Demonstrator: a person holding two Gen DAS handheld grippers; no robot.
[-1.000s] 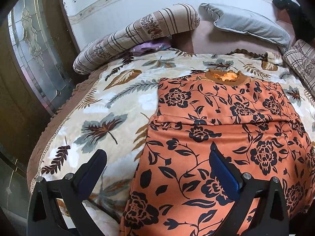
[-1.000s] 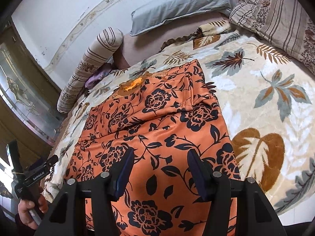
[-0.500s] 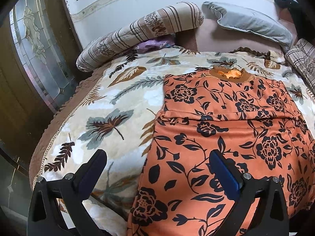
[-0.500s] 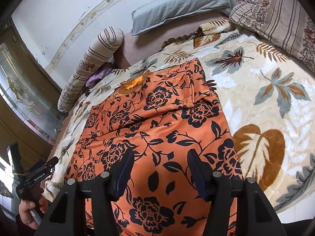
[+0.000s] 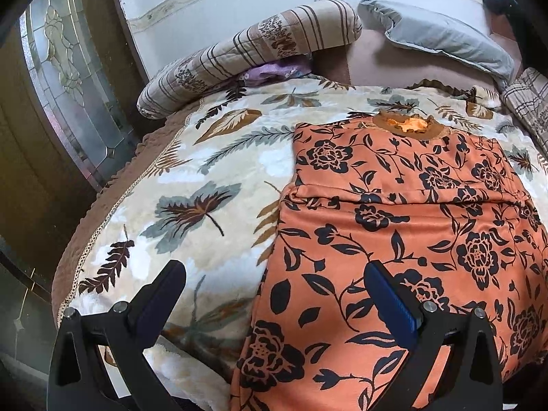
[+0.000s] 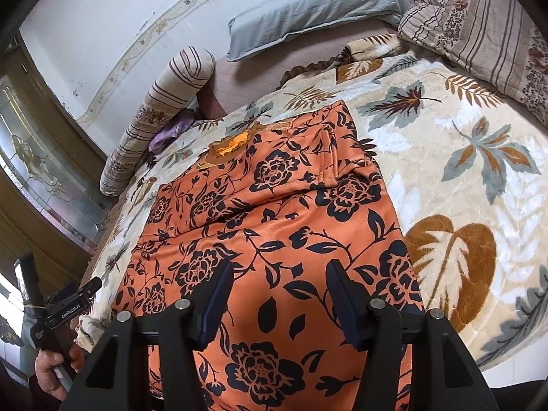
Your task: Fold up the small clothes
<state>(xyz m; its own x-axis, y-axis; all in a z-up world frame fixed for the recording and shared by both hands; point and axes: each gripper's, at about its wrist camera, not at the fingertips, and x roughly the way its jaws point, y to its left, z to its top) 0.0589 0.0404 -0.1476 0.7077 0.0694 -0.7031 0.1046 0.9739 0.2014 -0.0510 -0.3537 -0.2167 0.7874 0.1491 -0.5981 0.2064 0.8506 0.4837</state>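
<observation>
Orange floral garment [image 5: 394, 239]: one | pillows: three | both grippers' fingers apart, empty

Premises: a home bedroom. A bed fills the frame centre, covered by a plush leaf-print blanket [image 5: 191, 205]. A grey pillow [image 5: 441, 41] and striped bolster [image 5: 246, 54] lie top of frame; a leaded-glass door panel [image 5: 65, 78] stands far left.

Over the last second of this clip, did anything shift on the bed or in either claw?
Only the left wrist view drifts: the orange floral garment sits slightly further right in the frame, so the left claw moved a little leftward. Nothing was gripped or released. Both claws stay open above the cloth, the right claw unmoved, and the garment lies folded as before on the leaf-print blanket.
</observation>
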